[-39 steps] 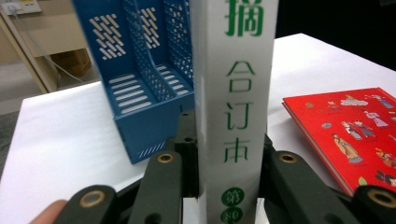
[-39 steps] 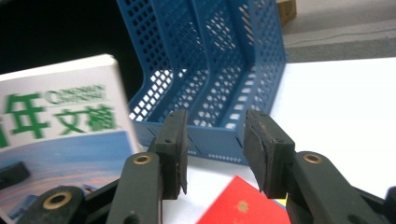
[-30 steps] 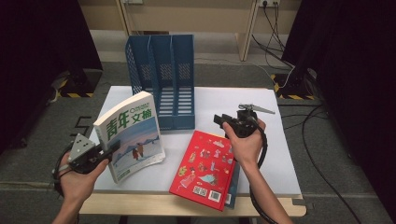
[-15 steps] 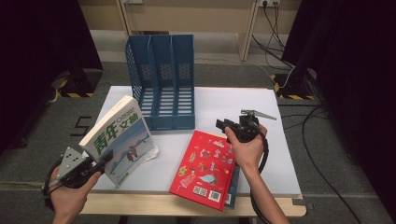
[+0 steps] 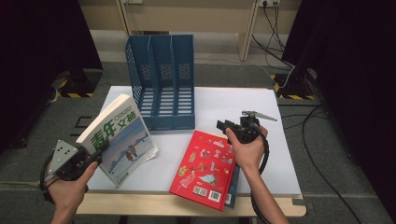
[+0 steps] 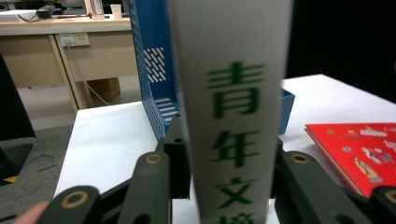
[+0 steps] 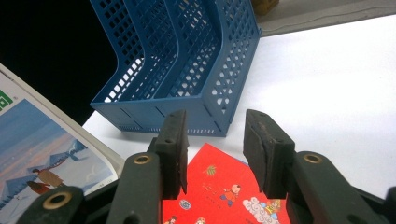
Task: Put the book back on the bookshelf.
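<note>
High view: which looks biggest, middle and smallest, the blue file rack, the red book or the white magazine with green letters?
1. Blue file rack, clearly biggest.
2. Red book and white magazine look about alike; the magazine is tilted up, so I won't rank them.

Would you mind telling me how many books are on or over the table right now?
2. The white book is tilted up at the table's left edge, between the left gripper's jaws. The red book lies flat near the front edge, below the right gripper.

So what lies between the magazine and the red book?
Bare white table separates the magazine from the red book, seen in the high view.
</note>
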Available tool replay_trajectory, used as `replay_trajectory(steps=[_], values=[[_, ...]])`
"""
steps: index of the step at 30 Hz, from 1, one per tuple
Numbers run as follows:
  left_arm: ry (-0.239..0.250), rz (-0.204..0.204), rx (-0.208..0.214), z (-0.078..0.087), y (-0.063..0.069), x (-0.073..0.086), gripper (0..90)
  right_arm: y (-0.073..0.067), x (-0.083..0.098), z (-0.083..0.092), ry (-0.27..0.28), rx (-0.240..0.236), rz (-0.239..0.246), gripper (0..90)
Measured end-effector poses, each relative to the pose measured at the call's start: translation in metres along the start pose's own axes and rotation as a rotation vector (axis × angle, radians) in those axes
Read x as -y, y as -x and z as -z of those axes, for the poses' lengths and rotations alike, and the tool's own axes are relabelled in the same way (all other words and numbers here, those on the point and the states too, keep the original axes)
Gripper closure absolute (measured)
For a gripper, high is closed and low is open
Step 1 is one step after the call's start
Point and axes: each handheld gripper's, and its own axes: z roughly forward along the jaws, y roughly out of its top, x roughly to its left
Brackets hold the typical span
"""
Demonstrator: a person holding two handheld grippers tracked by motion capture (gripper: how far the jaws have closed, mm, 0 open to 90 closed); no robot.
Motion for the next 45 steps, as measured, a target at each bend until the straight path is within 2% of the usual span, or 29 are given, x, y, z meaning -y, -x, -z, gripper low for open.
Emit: replay_trajectory(steps=[1, 4, 11, 19, 30, 36, 45], values=[[0.004, 0.018, 0.005, -0.001, -0.004, 0.001, 66.4, 0.001, 0.000, 0.000, -0.003, -0.001, 0.002, 60.4], [0.003, 0.022, 0.008, -0.002, -0.006, 0.001, 66.0, 0.002, 0.001, -0.001, -0.001, -0.001, -0.003, 60.4], [0.014, 0.019, 0.040, -0.006, -0.003, 0.002, 66.4, 0.001, 0.002, -0.002, -0.001, -0.003, -0.007, 60.2], [0.024, 0.017, 0.057, -0.016, 0.004, 0.002, 67.4, 0.000, 0.002, -0.003, -0.005, -0.006, 0.001, 60.0], [0.045, 0.011, 0.033, -0.019, 0.009, 0.003, 72.5, 0.001, 0.003, -0.003, -0.011, -0.005, -0.004, 60.0], [0.039, 0.003, 0.042, -0.022, 0.011, -0.003, 73.3, 0.005, 0.004, -0.002, -0.005, 0.000, -0.007, 60.0], [0.018, -0.023, 0.058, -0.034, 0.020, -0.021, 73.5, 0.010, 0.005, 0.002, 0.000, 0.003, -0.020, 60.1]])
